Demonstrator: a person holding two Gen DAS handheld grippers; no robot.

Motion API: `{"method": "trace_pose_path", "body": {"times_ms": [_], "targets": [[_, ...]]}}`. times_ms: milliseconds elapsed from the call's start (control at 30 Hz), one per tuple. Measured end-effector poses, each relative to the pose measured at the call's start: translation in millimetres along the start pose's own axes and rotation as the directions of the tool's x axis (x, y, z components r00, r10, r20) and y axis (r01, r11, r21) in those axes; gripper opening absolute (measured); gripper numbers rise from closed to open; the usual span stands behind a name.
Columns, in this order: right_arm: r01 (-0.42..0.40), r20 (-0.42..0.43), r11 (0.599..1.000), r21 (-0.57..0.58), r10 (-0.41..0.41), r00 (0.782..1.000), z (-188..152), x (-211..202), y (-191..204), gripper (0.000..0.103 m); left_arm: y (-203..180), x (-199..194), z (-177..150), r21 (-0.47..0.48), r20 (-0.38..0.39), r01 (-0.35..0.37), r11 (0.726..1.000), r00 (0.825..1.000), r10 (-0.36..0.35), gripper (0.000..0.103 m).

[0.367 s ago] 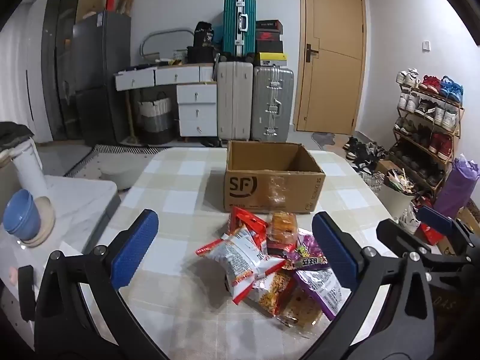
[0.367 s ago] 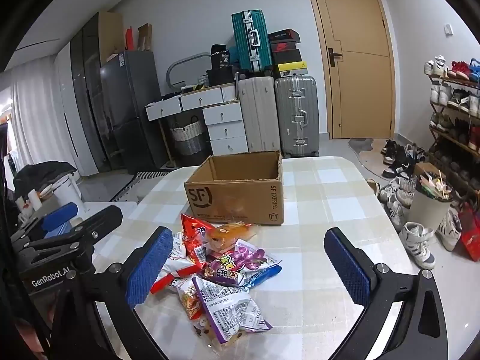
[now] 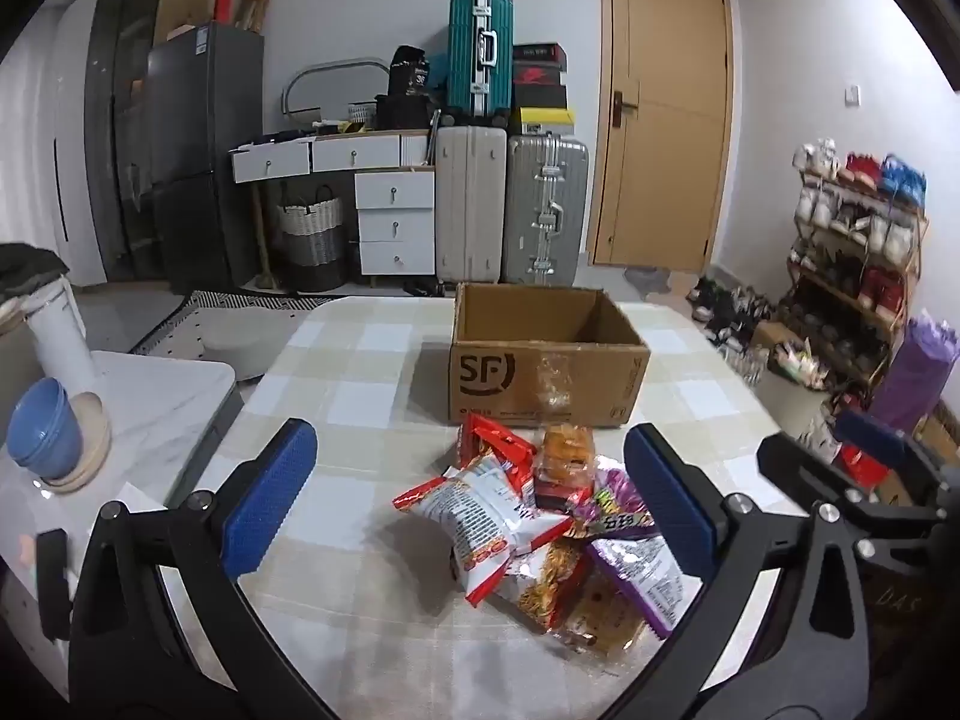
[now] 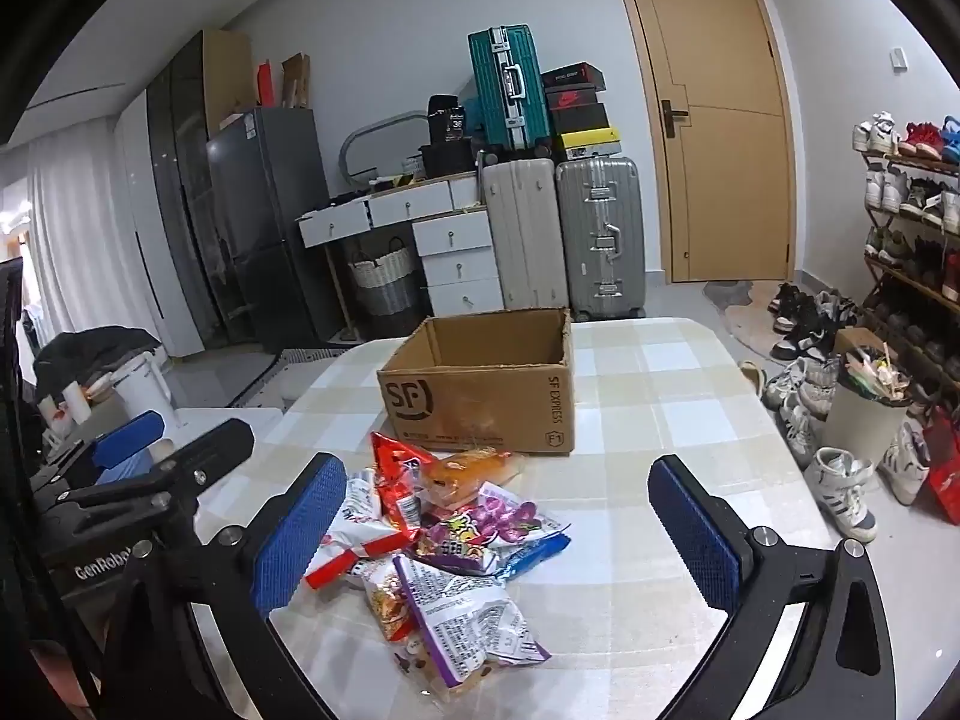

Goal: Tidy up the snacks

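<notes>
Above the snack pile [image 3: 540,534], left claw [image 3: 474,510] and right claw [image 4: 498,534] wide, empty.

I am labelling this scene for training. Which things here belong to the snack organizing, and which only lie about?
For the job:
snack packets
cardboard box
left tongs
right tongs

Only lying about:
blue bowls
suitcases
shoe rack
fridge

The right gripper [image 4: 498,534] is easing slightly toward the snack pile [image 4: 438,546], which is sitting a little lower between its spread jaws.
</notes>
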State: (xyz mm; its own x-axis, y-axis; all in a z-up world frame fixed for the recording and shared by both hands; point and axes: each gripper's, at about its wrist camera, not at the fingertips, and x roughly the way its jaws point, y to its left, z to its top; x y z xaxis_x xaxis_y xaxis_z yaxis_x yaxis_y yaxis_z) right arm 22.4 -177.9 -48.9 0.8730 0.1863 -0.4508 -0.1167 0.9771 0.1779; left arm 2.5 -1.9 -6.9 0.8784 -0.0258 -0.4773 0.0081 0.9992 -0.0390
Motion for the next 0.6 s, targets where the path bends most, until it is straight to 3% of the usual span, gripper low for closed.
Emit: {"method": "trace_pose_path", "body": {"times_ms": [600], "targets": [[-0.003, 0.026, 1.000, -0.011, 0.003, 1.000, -4, -3, -3, 0.103, 8, -11, 2, -0.007, 0.006, -0.001, 1.000, 1.000, 0.001, 0.102]]}}
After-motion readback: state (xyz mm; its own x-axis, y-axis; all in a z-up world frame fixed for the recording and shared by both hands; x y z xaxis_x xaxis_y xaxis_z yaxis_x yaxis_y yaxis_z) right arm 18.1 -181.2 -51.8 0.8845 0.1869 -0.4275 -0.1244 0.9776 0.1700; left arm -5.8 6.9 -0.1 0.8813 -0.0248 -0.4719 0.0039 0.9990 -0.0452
